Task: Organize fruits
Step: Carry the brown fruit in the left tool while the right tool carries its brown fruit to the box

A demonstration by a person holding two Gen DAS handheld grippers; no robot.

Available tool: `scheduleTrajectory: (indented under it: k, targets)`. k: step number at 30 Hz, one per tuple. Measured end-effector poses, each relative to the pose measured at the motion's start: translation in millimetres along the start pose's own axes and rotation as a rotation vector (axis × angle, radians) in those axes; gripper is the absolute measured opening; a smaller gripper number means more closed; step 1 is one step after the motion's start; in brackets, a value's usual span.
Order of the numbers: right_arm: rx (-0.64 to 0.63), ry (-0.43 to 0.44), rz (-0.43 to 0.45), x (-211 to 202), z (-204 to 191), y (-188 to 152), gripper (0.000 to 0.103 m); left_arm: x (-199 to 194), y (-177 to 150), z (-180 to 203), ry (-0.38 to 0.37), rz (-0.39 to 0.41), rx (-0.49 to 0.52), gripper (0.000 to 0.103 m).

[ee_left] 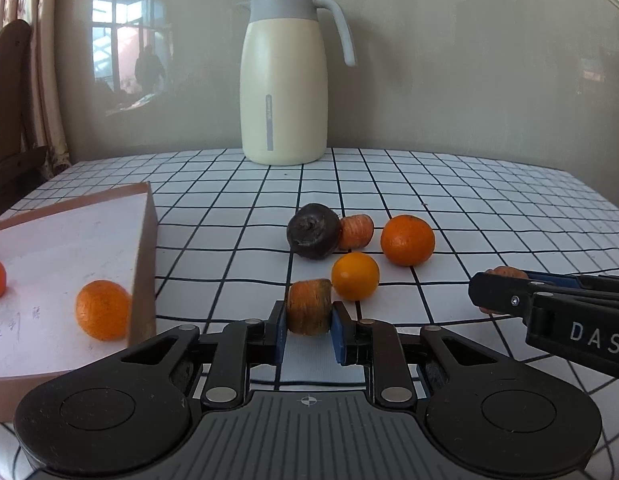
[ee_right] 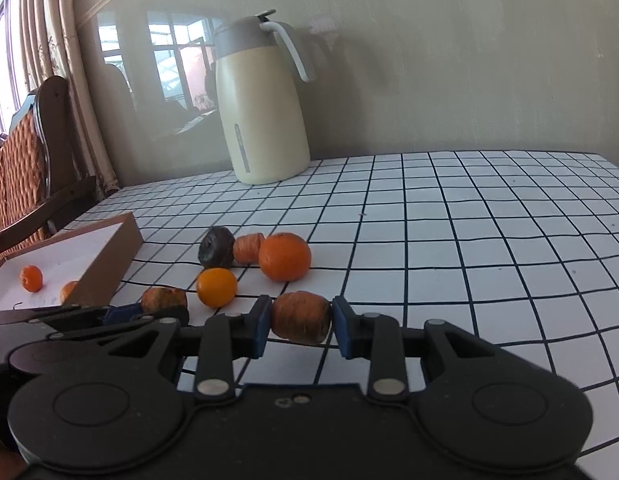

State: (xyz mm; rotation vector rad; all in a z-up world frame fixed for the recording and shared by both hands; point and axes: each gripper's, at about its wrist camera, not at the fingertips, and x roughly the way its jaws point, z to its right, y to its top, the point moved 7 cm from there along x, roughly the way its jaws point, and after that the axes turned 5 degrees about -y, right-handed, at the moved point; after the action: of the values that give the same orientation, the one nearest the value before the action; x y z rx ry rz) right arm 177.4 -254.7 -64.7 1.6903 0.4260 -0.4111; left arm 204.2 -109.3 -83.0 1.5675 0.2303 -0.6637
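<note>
My left gripper (ee_left: 309, 320) is shut on a stubby carrot piece (ee_left: 309, 307) just above the checked tablecloth (ee_left: 489, 208). To its right, my right gripper (ee_left: 494, 293) is shut on a second carrot piece (ee_left: 506, 271). In the right wrist view that gripper (ee_right: 301, 320) clamps its carrot piece (ee_right: 301, 316), and the left gripper (ee_right: 162, 313) holds its piece (ee_right: 164, 298). Loose on the cloth lie a dark round fruit (ee_left: 313, 230), a third carrot piece (ee_left: 355, 232), a large orange (ee_left: 407, 240) and a small yellow-orange fruit (ee_left: 355, 276). A shallow cardboard box (ee_left: 143, 264) at the left holds two small oranges (ee_left: 102, 309).
A cream thermos jug (ee_left: 285, 76) with a grey lid stands at the table's back edge against the wall. A wooden chair (ee_right: 25, 168) and curtains are off the table's left side. The box (ee_right: 105, 264) sits at the front left corner.
</note>
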Motion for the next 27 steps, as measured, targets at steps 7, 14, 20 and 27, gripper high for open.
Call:
scheduleTrajectory:
  k: [7, 14, 20, 27]
  targets:
    - [-0.038, 0.051, 0.023, -15, -18, 2, 0.024, -31, 2, -13, -0.005, 0.030, -0.001, 0.023]
    - [-0.066, 0.078, 0.008, -12, -39, -2, 0.024, -46, -6, -33, 0.017, 0.024, -0.006, 0.023]
    - [-0.089, 0.089, 0.007, -9, -49, -5, 0.024, -48, -13, -35, 0.001, 0.050, 0.015, 0.023]
    - [-0.068, 0.081, 0.017, -10, -40, -2, 0.024, -36, -8, -16, -0.008, 0.049, 0.028, 0.032]
